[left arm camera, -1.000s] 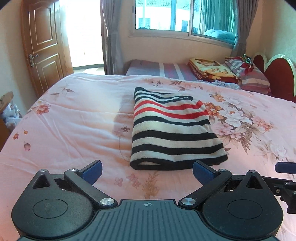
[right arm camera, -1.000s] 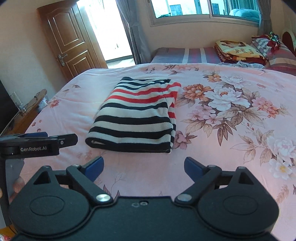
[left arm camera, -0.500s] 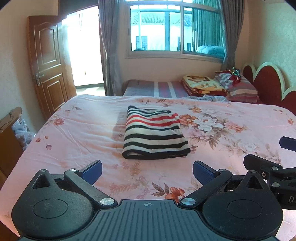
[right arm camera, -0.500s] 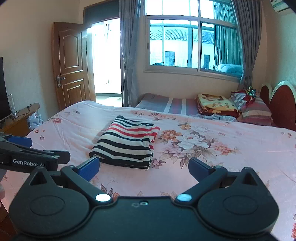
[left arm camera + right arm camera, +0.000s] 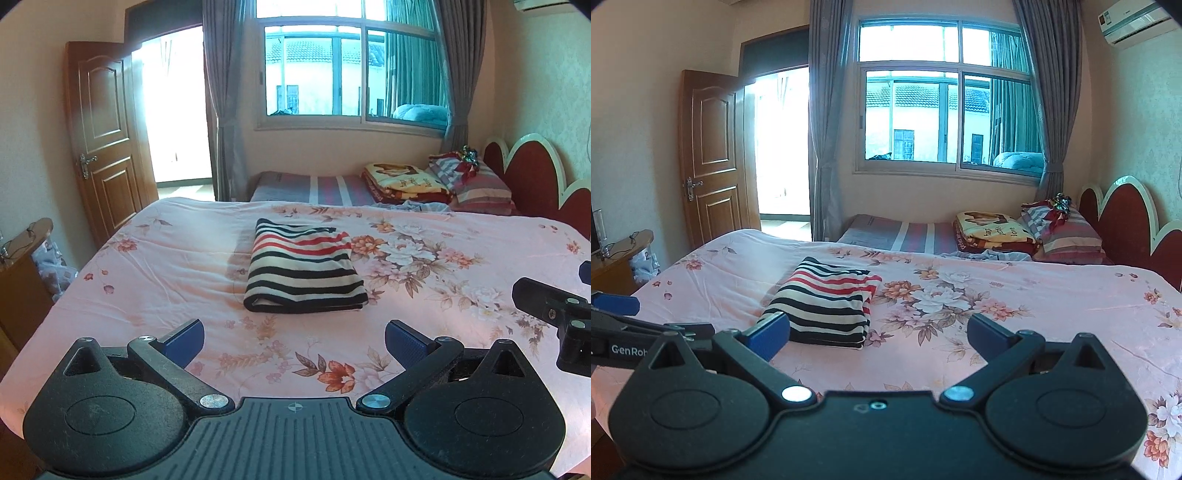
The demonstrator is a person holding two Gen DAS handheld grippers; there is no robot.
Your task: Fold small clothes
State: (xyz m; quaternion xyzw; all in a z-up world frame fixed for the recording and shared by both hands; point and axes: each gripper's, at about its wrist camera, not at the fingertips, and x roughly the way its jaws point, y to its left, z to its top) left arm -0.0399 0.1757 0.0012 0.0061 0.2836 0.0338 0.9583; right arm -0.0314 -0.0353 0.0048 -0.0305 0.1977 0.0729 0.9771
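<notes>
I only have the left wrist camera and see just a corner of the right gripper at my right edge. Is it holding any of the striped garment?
Observer: No. In the right wrist view the right gripper has just been opening, its jaws stand wide and nothing is between them.
Operator: How does the garment's right side look?
Observer: The striped garment shows stacked folded layers along that edge, lying flat on the bed.
Operator: Is my left gripper clear of it?
Observer: Yes. Seen side-on at the left of the right wrist view, the left gripper stops short of the garment.
</notes>
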